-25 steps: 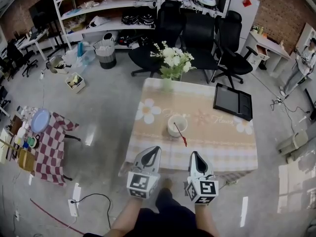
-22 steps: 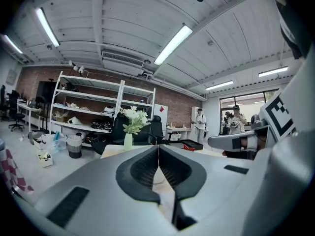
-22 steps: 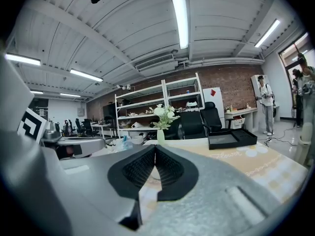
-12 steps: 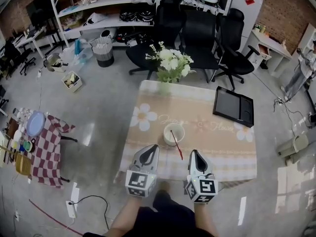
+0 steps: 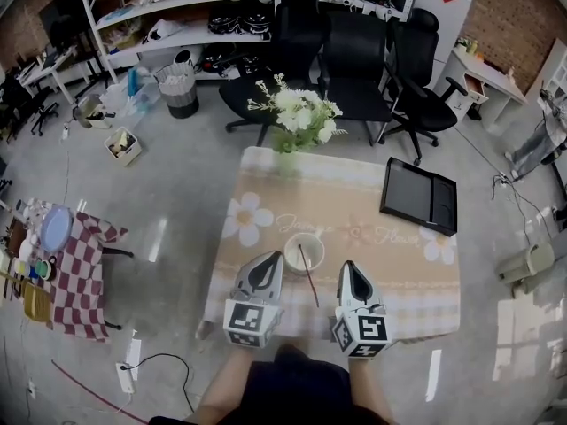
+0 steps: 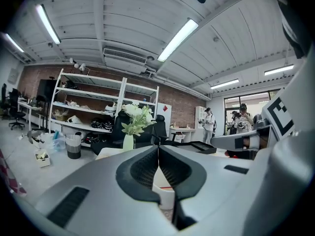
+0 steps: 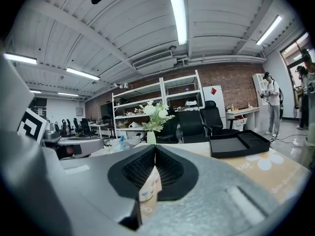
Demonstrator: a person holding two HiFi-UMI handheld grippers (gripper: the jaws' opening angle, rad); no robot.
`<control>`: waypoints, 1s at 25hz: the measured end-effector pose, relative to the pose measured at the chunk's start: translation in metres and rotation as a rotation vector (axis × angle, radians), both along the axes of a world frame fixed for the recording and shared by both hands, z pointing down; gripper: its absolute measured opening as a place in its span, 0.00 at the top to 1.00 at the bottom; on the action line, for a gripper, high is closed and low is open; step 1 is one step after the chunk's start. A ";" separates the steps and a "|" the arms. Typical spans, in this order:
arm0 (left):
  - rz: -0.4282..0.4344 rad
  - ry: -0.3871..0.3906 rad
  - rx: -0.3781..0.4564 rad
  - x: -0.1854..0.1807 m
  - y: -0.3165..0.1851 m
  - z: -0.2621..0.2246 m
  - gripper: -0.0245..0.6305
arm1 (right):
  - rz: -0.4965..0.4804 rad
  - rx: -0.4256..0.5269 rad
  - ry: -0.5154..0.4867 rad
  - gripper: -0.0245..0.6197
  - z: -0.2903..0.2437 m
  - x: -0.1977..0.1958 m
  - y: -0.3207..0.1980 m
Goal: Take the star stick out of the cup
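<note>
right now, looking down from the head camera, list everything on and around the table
table: one, beige flower-print cloth, centre
cup: one, white, near edge of the table
star stick: one, red, in the cup, leaning out toward the person
vase of flowers: one, white and green, far edge of the table
tray: one, black, table's right side
office chairs: three, black, behind the table
shelf unit: one, white, back wall
bin: one, grey, floor by the shelf unit
side table: one, red-and-white check cloth, far left
left gripper: one, grey, jaws shut, empty, left of the cup
right gripper: one, grey, jaws shut, empty, right of the star stick
</note>
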State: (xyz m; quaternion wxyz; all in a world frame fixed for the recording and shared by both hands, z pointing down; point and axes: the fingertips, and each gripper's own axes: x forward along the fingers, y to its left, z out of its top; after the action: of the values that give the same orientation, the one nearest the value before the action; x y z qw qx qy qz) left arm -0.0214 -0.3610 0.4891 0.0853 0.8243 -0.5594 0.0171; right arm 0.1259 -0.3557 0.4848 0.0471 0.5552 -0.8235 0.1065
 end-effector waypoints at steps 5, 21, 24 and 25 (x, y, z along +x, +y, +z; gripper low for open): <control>-0.023 -0.006 -0.012 -0.007 -0.011 0.009 0.95 | -0.006 0.003 0.001 0.95 0.002 0.001 -0.014; 0.051 0.011 -0.007 -0.003 -0.015 0.010 0.95 | 0.099 0.066 -0.023 0.95 -0.010 0.010 -0.005; 0.075 0.016 -0.017 -0.005 -0.014 0.005 0.95 | 0.123 0.066 -0.034 0.94 -0.016 0.010 0.001; 0.078 0.017 -0.020 -0.007 -0.013 0.003 0.95 | 0.126 0.061 -0.037 0.89 -0.019 0.009 0.004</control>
State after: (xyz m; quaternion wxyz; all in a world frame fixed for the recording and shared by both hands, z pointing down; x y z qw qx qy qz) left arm -0.0284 -0.3744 0.4919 0.0974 0.8448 -0.5258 0.0192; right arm 0.1348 -0.3519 0.4659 0.0082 0.6051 -0.7904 0.0945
